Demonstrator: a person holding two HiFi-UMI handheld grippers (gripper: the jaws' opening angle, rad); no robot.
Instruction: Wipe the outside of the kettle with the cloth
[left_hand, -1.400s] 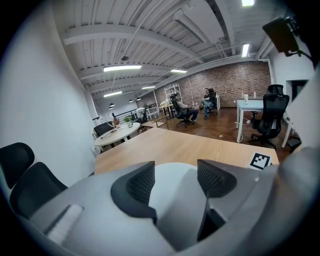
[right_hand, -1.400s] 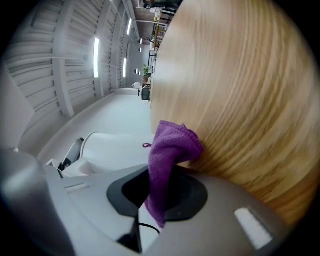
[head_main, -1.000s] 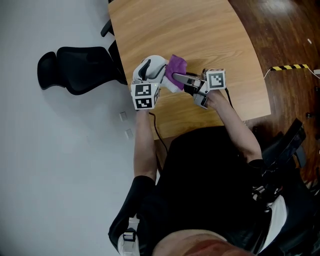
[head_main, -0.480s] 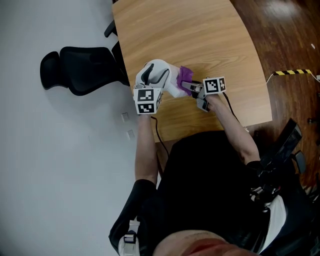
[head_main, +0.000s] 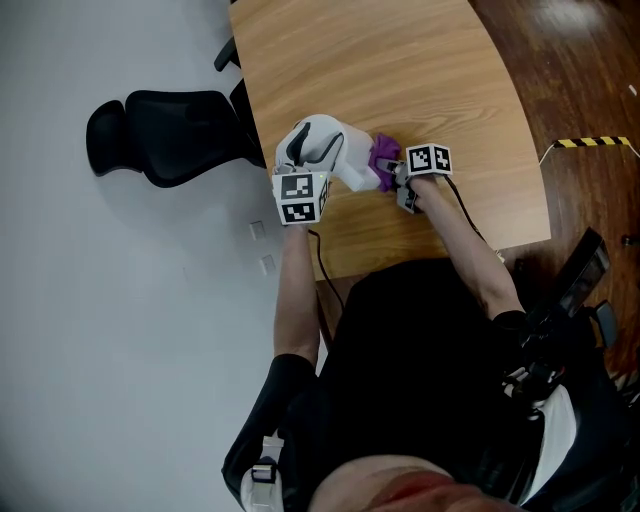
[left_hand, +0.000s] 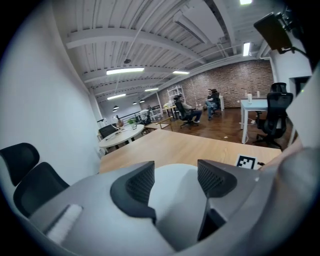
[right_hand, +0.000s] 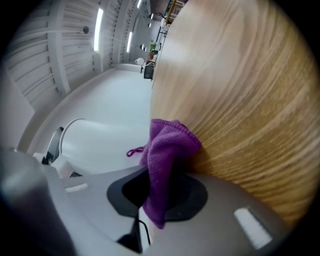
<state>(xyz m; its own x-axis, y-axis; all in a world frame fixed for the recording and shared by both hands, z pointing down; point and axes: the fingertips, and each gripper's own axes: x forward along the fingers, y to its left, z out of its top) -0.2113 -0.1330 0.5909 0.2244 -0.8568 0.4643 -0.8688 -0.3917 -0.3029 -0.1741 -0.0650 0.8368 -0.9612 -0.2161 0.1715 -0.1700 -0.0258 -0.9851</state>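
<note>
Left gripper view has the left hand-held gripper (left_hand: 172, 177) spread pretty wide, with both pads squeezed onto the white kettle (left_hand: 175, 210) sitting right between them. The right hand-held gripper (right_hand: 157, 195) is pinched tight on the purple cloth (right_hand: 167, 145). The cloth sticks out ahead of its jaws, right up against the kettle's side, low down by the desk (right_hand: 240, 100).

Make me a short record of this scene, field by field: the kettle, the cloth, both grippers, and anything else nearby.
kettle: white, on the wooden table
cloth: purple, against the kettle's side, low near the table
left gripper: jaws either side of the kettle, gripping it
right gripper: shut on the cloth
chair: black, beside the table
</note>
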